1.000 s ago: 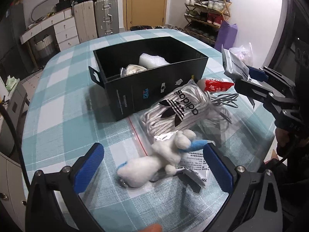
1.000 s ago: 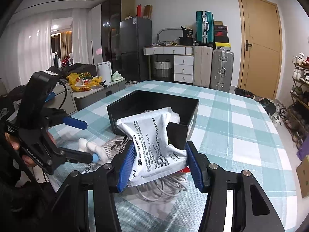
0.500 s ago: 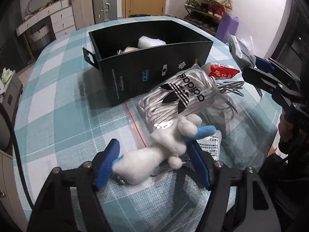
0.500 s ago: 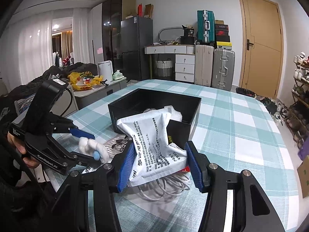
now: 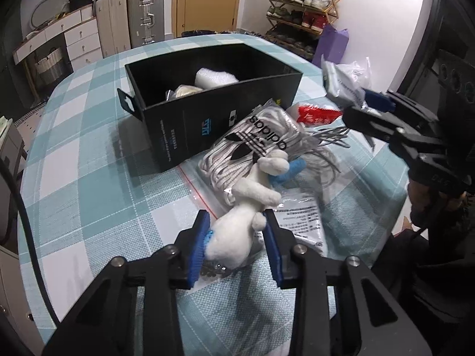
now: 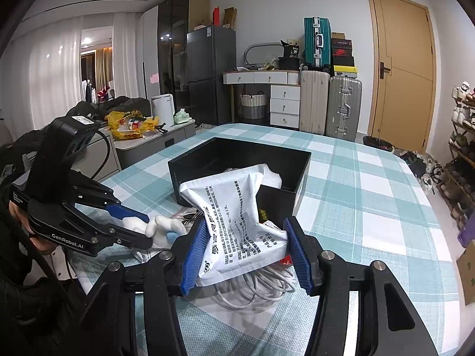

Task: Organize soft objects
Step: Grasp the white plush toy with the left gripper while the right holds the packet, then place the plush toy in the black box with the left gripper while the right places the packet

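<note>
blue pads of the left gripper (image 5: 236,244) were pressed against both sides of a white plush toy (image 5: 246,207), clamping its lower body, while the toy's upper part and a blue limb leaned over a clear bag of white laces (image 5: 252,145) printed with an adidas logo. that bag lay on the checked tablecloth (image 5: 89,178) just in front of the black box (image 5: 184,124), touching its near wall. under the toy sat a flat printed packet (image 5: 299,216) and a transparent zip bag. inside the box, a white foam-like piece (image 5: 215,78) and a pale wrapped item showed near the near wall.

the right gripper (image 6: 245,250) was closed on a white printed pouch (image 6: 234,219), its pads squeezing the pouch's lower half so the top flared wide and stood upright. from the right wrist view the pouch was held above a coil of white cable (image 6: 255,287) on the table, with the box just beyond it. a red and white packet (image 5: 317,114) lay beside the box's right corner, near the cable. suitcases (image 6: 329,103) and a wooden door (image 6: 400,68) stood behind the table.
</note>
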`<state>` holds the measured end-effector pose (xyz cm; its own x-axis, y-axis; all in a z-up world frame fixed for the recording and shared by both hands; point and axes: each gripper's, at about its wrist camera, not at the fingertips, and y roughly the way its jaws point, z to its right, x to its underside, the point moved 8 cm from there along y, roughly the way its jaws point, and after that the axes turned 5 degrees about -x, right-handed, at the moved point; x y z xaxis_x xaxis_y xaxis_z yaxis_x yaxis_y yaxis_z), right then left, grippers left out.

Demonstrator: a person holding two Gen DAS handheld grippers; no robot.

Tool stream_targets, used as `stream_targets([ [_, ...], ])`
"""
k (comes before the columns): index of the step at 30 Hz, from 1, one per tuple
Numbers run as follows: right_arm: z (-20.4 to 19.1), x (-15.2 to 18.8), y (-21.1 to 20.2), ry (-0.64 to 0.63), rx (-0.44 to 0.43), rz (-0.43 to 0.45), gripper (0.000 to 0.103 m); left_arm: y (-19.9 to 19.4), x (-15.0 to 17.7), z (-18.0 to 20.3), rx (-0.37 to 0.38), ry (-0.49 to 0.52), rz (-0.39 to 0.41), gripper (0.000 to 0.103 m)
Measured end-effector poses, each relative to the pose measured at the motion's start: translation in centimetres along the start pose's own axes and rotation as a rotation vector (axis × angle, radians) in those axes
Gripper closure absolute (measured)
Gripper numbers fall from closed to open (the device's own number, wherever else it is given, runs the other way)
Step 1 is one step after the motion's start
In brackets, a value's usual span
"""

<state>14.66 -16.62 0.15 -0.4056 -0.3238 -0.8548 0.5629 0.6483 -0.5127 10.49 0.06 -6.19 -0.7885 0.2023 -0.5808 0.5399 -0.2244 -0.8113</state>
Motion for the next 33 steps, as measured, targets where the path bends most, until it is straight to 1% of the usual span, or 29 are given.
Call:
stream_targets([
  [4, 0.0, -0.2, -0.1, 0.001, 0.001, 0.009, 0.050, -1.0, -0.5, 0.2, 0.032, -0.007, 0.030, 0.072],
  [8, 0.1, -0.2, -0.2, 0.001, 0.000, 0.016, 0.050, -1.9, -1.1, 0.3, 0.047, -0.017, 0.061, 0.075],
  [9, 0.1, -0.2, -0.3, 0.001, 0.000, 0.019, 0.050, -2.3, -1.2, 0.3, 0.051, -0.021, 0.071, 0.076],
  [10, 0.0, -0.3, -0.4, 0.001, -0.001, 0.020, 0.050, -2.5, -1.4, 0.3, 0.056, -0.024, 0.079, 0.080],
  [13, 0.0, -0.3, -0.4, 0.003, -0.001, 0.026, 0.050, -3.1, -1.7, 0.1, 0.063, -0.035, 0.102, 0.080],
  [17, -0.1, -0.3, -0.6, 0.002, -0.001, 0.029, 0.050, -2.7, -1.7, 0.2, 0.061, -0.033, 0.091, 0.080],
  [20, 0.0, -0.3, -0.6, 0.000, 0.002, 0.033, 0.050, -2.9, -1.9, 0.3, 0.063, -0.035, 0.103, 0.080],
  [27, 0.0, -0.5, -0.9, 0.017, -0.005, 0.044, 0.050, -4.8, -3.3, -0.3, 0.033, -0.083, 0.200, 0.080],
  [33, -0.2, -1.5, -0.9, 0.047, -0.029, 0.049, 0.050, -6.1, -5.0, -1.3, -0.063, -0.122, 0.285, 0.080],
])
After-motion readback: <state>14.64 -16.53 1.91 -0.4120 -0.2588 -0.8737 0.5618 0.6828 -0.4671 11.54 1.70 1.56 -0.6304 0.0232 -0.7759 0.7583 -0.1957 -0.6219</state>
